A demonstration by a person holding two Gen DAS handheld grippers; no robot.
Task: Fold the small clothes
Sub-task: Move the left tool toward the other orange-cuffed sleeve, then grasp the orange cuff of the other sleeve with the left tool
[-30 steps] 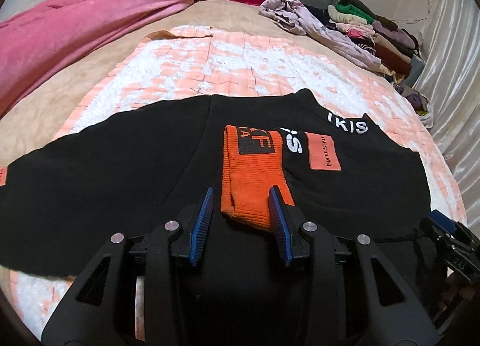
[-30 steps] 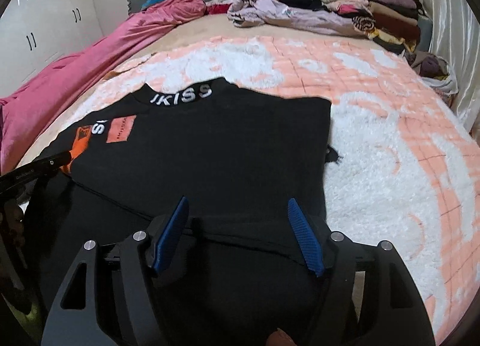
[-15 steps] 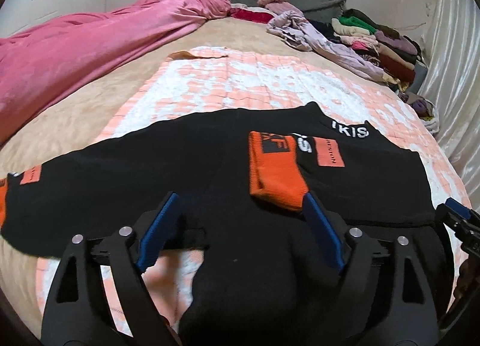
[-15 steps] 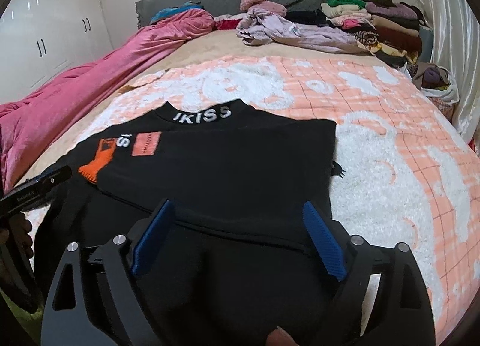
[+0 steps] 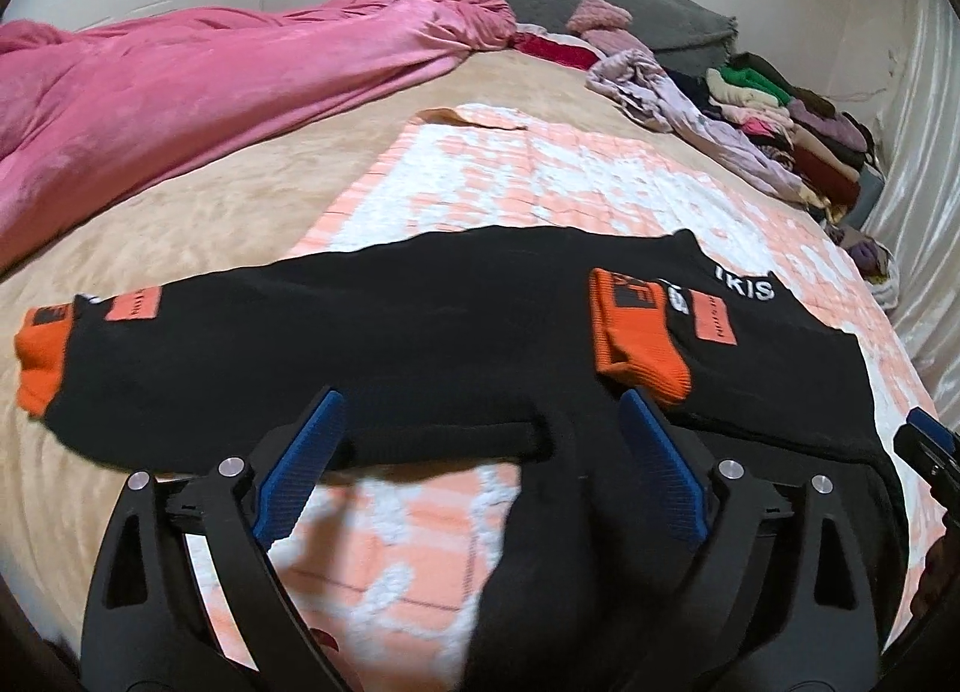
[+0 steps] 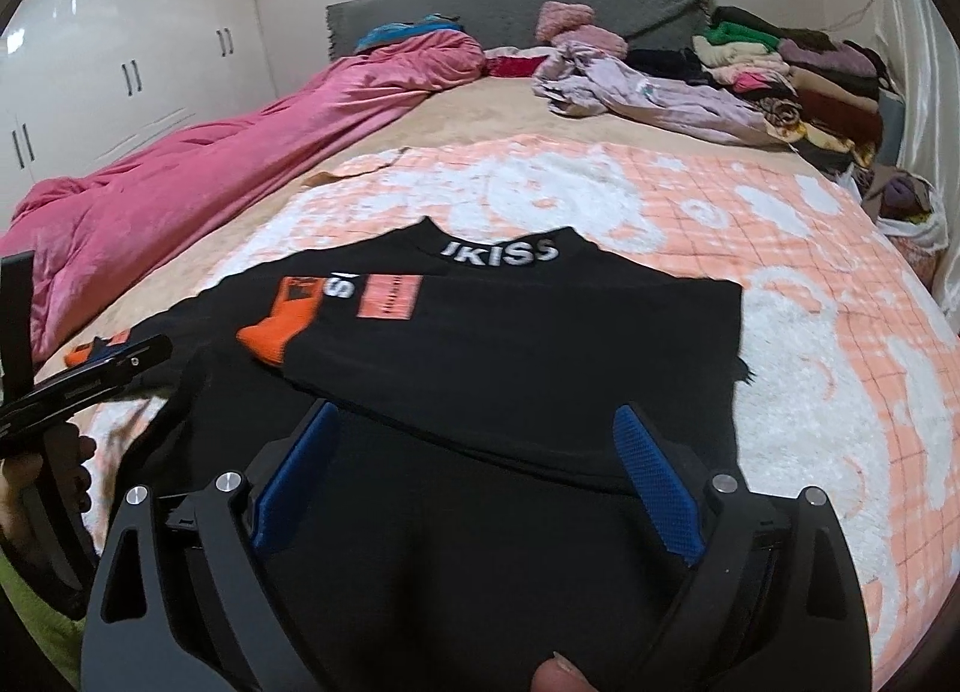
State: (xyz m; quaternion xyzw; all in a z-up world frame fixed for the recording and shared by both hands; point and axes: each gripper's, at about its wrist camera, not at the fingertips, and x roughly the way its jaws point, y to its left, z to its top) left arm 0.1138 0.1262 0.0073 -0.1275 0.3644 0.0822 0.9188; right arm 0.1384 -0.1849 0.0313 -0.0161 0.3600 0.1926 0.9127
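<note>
A black sweater (image 6: pixel 540 344) with a white-lettered collar (image 6: pixel 498 251) lies flat on the peach and white blanket (image 5: pixel 540 164). One sleeve is folded across the chest, its orange cuff (image 5: pixel 636 332) resting there. The other sleeve stretches out to the left and ends in an orange cuff (image 5: pixel 42 362). My left gripper (image 5: pixel 480 452) hovers over the sweater's near left edge. Its jaws are opening and the pads grip nothing. My right gripper (image 6: pixel 474 470) hangs over the lower hem, jaws also opening, with cloth lying below but not pinched.
A pink duvet (image 5: pixel 180 92) runs along the left of the bed. Loose and stacked clothes (image 6: pixel 750 74) are piled at the far right by a grey headboard (image 6: pixel 510 2). White wardrobes (image 6: pixel 120 50) stand on the left and a pale curtain (image 5: pixel 924 152) on the right.
Both grippers have opened wide and drawn back from the sweater. The left one let go of the orange cuff, which stays on the chest, and swung left so the outstretched sleeve shows.
</note>
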